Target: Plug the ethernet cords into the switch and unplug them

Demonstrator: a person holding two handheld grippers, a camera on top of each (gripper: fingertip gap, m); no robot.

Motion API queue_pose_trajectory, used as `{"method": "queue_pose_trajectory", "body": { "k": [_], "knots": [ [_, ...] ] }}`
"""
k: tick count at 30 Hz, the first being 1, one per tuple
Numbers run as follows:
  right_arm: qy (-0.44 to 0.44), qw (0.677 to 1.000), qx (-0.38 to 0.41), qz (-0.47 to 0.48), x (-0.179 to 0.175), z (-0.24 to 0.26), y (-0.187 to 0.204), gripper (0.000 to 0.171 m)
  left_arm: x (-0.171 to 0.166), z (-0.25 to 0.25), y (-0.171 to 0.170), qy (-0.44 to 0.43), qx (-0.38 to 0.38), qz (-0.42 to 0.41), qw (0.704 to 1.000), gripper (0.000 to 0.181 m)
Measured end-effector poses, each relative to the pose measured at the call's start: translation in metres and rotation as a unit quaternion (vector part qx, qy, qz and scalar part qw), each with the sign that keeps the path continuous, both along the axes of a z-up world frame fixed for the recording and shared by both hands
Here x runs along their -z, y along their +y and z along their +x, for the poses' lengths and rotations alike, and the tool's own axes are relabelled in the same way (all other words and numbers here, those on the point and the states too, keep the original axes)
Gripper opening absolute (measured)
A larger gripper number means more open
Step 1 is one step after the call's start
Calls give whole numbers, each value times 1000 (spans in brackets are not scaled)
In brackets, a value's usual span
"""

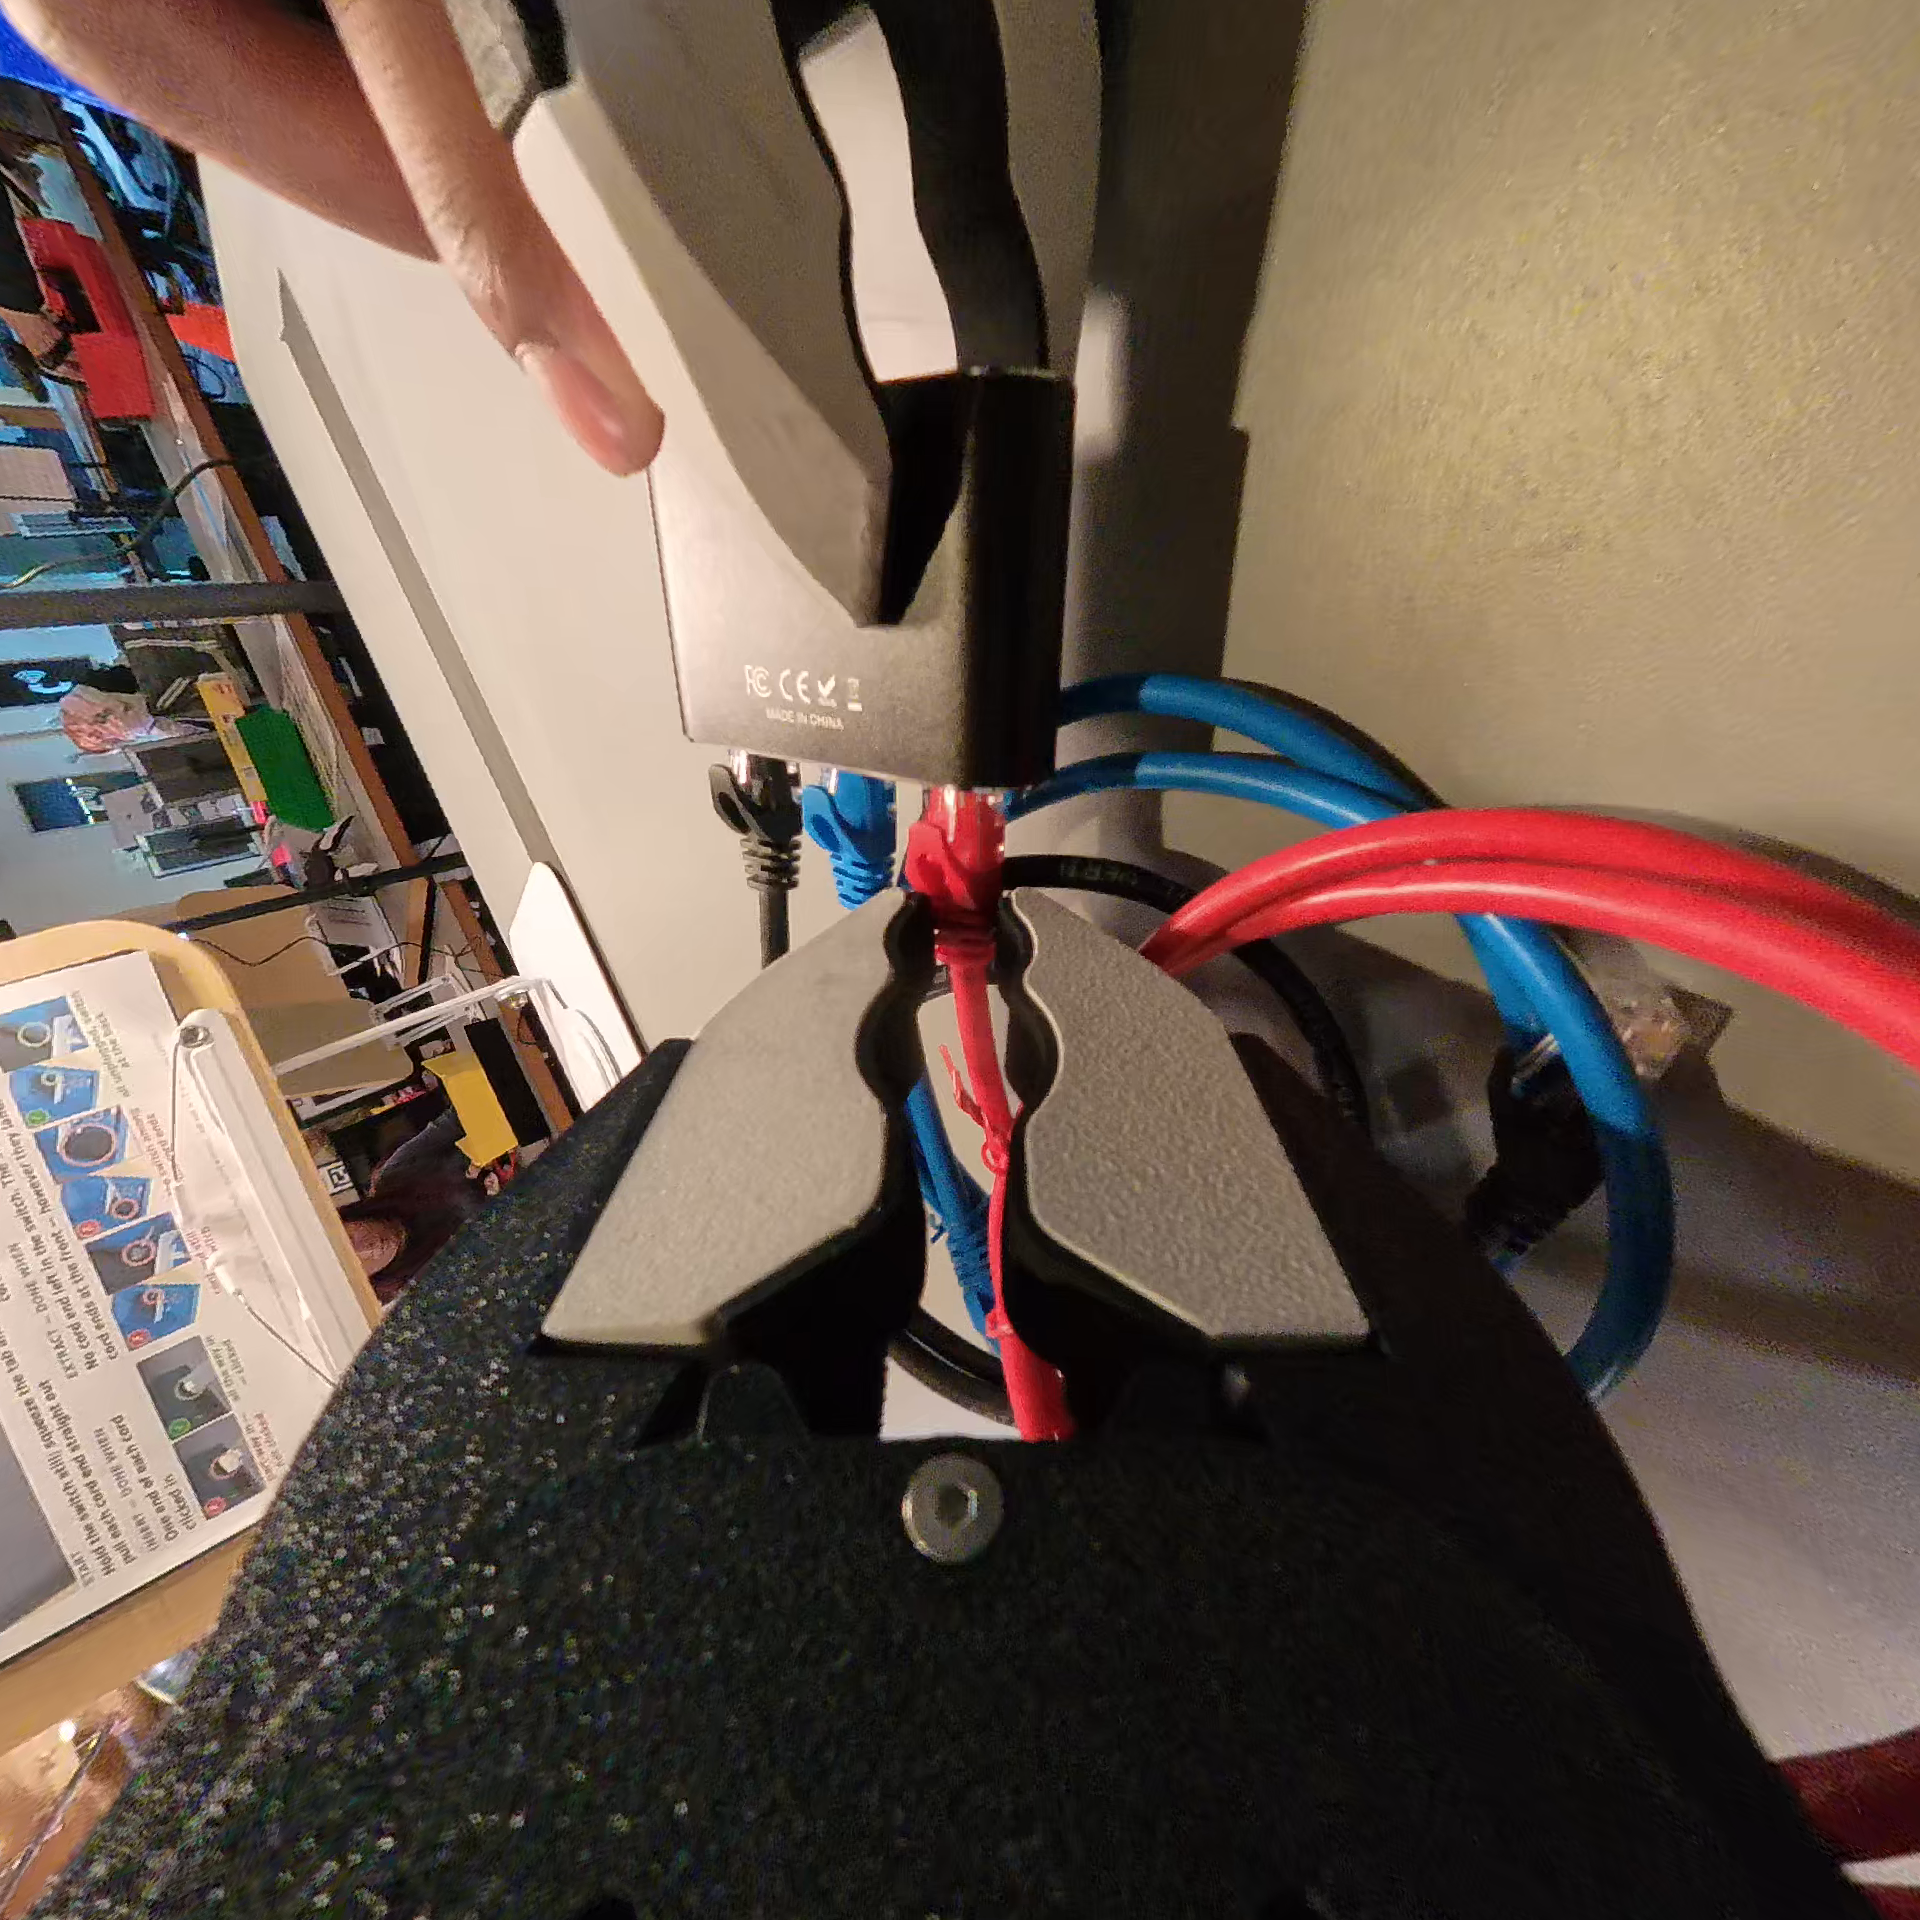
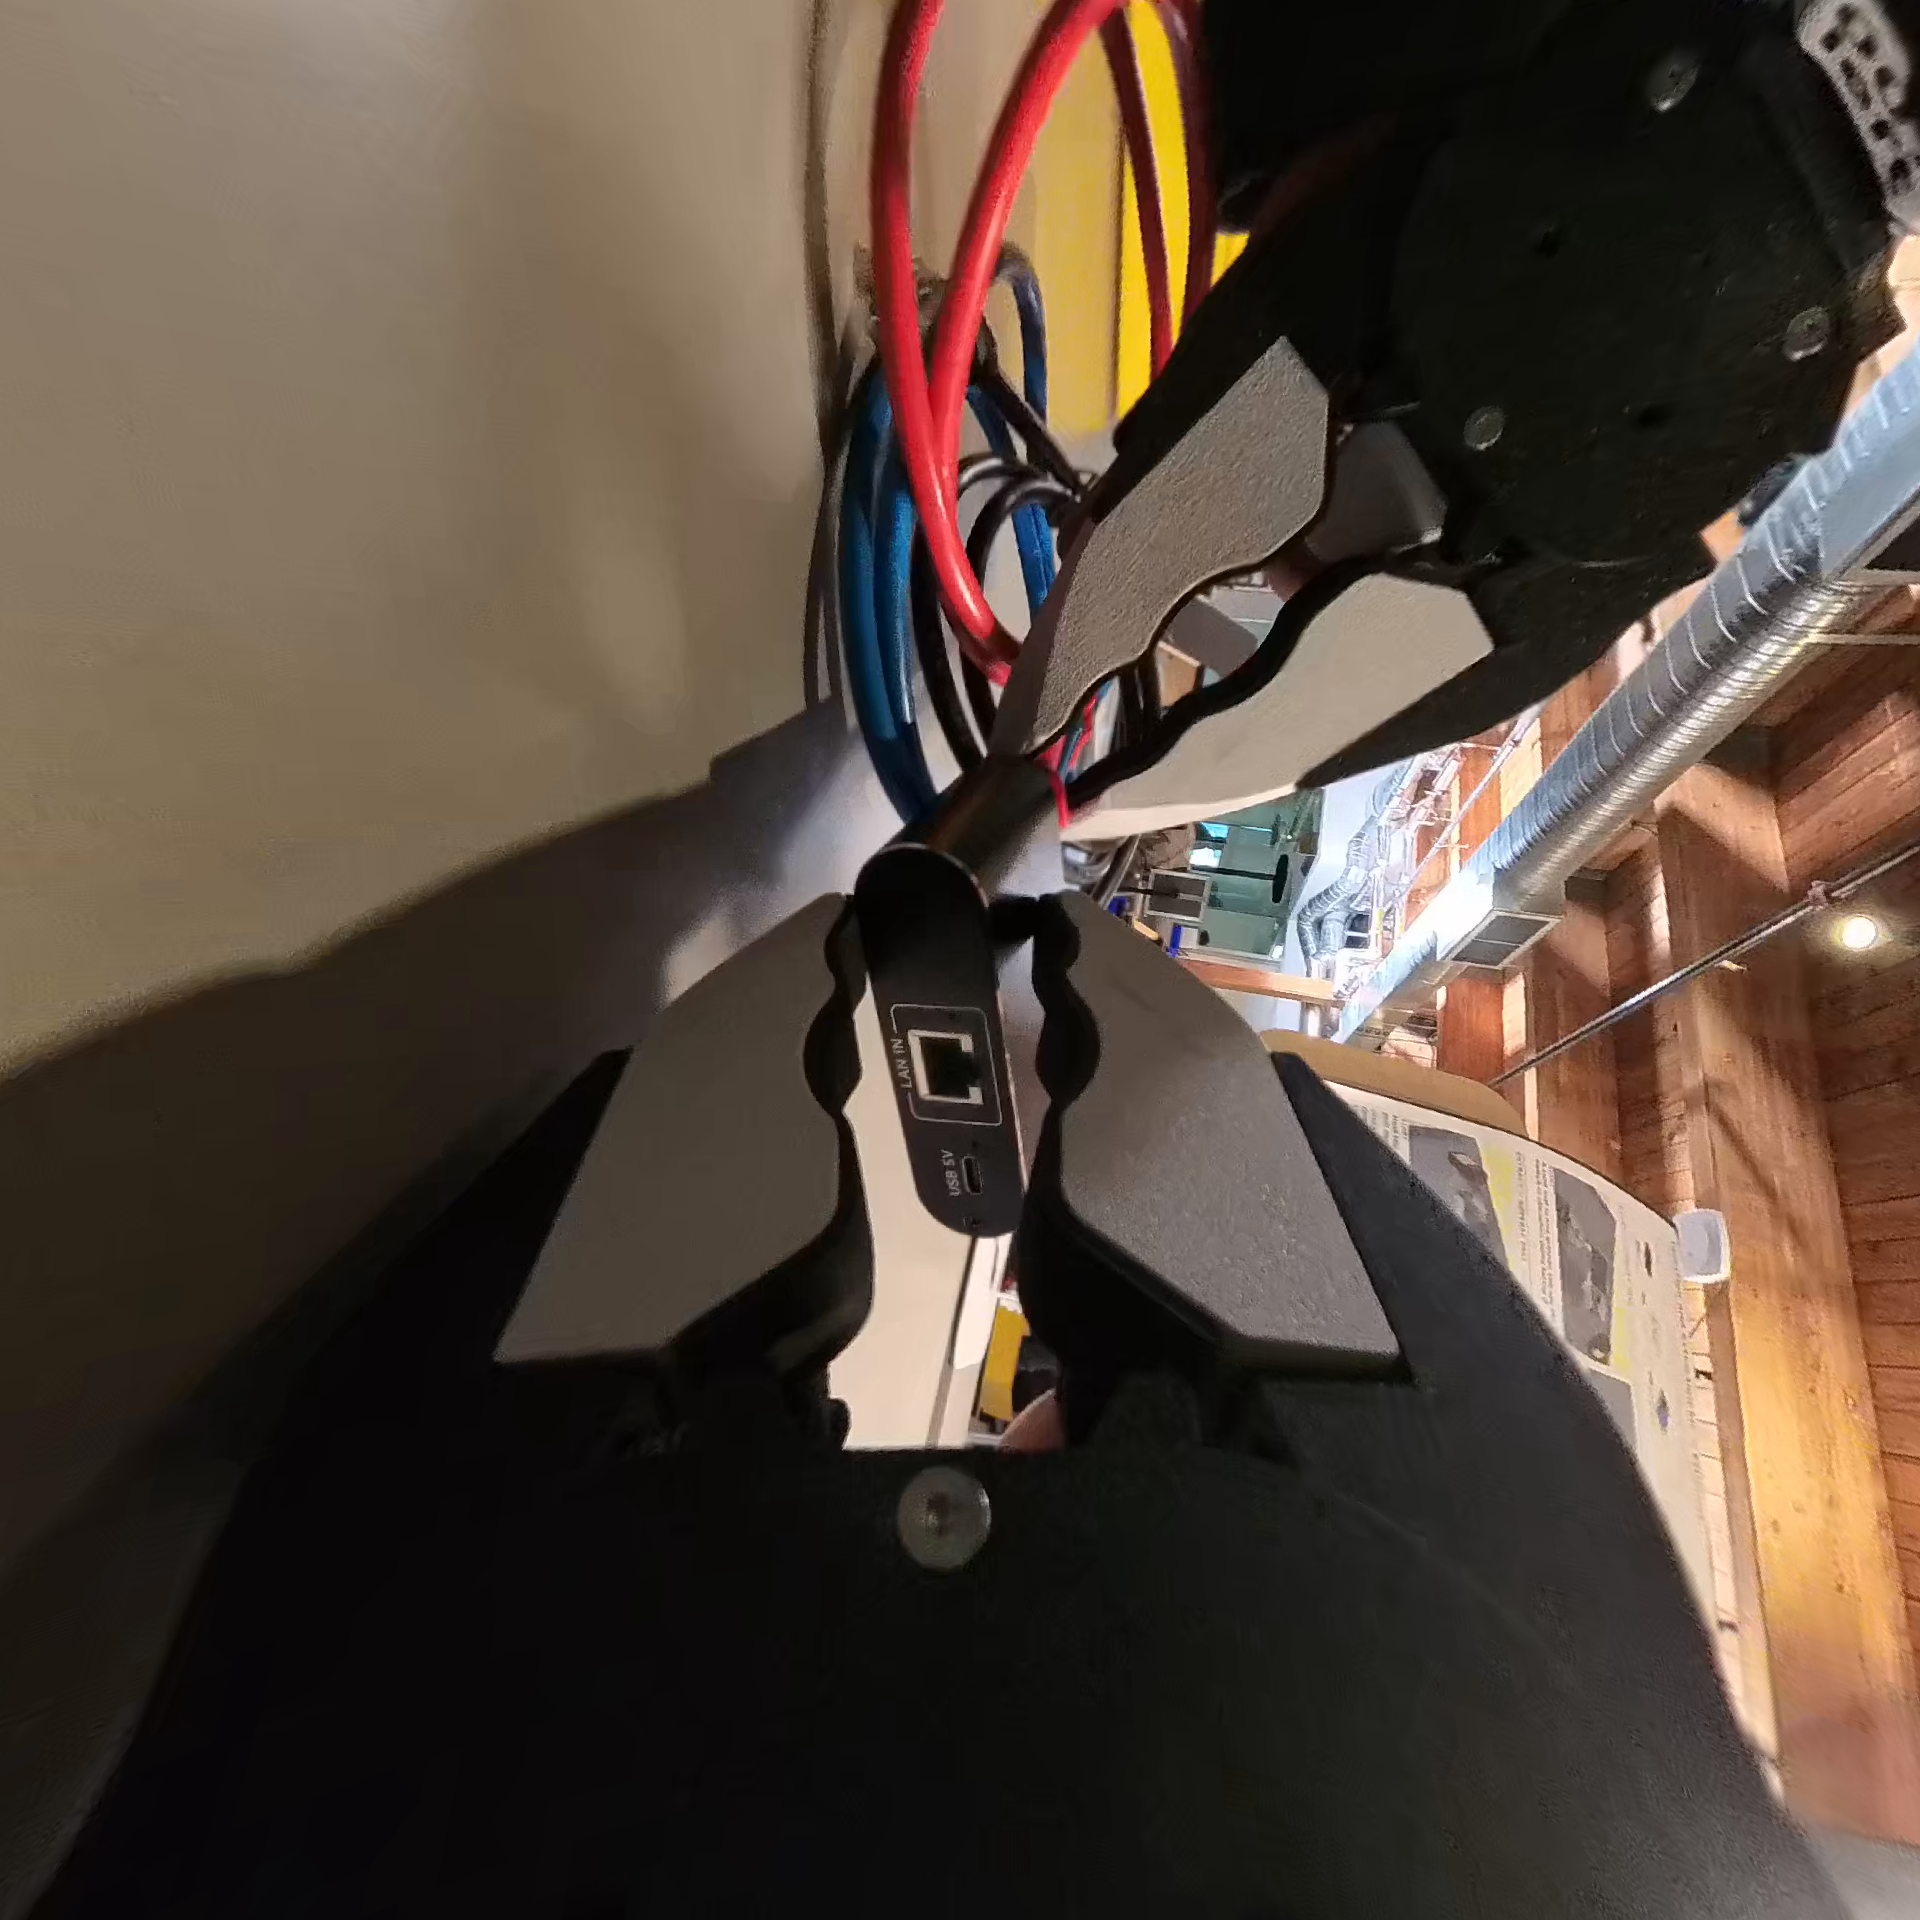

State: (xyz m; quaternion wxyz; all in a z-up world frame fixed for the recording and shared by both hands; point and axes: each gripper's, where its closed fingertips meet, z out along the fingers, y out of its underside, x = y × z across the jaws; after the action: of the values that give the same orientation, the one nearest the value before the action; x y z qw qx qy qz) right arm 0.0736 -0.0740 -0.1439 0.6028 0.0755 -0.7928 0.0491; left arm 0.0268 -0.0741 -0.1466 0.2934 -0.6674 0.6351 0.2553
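The black switch [image 1: 769, 623] is held in the air, its port row facing my left gripper. A black plug [image 1: 764, 821] and a blue plug [image 1: 857, 831] sit in its ports. My left gripper [image 1: 961, 925] is shut on the red cord just behind its red plug [image 1: 956, 847], whose tip is in a port beside the blue one. My right gripper [image 2: 940, 935] is shut on the switch's end face [image 2: 940, 1060], which has a single port. Its fingers [image 1: 1018, 520] show above the switch in the left wrist view. The left gripper [image 2: 1081, 769] shows beyond it.
Red [image 1: 1558, 862] and blue [image 1: 1299, 717] cord loops hang to the right over the beige tabletop [image 1: 1558, 312]. A loose clear plug [image 1: 1647, 1023] lies there. A person's hand [image 1: 499, 239] is next to the switch. A printed instruction sheet [image 1: 104, 1195] lies on a wooden board. My right fingertips sit around 5 cm from my left ones.
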Motion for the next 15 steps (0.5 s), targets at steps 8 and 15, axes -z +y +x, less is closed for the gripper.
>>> {"method": "queue_pose_trajectory", "body": {
  "k": [8, 15],
  "knots": [
    [-6, 1000, 7, -24, -4, 0, 0, 26, 11, 6, 4, -26, -17, -24, 999, 12],
    [-11, 997, 66, -40, -1, -2, 23, 30, 8, -1, 14, -124, -69, -16, 990, 12]
  ]
}}
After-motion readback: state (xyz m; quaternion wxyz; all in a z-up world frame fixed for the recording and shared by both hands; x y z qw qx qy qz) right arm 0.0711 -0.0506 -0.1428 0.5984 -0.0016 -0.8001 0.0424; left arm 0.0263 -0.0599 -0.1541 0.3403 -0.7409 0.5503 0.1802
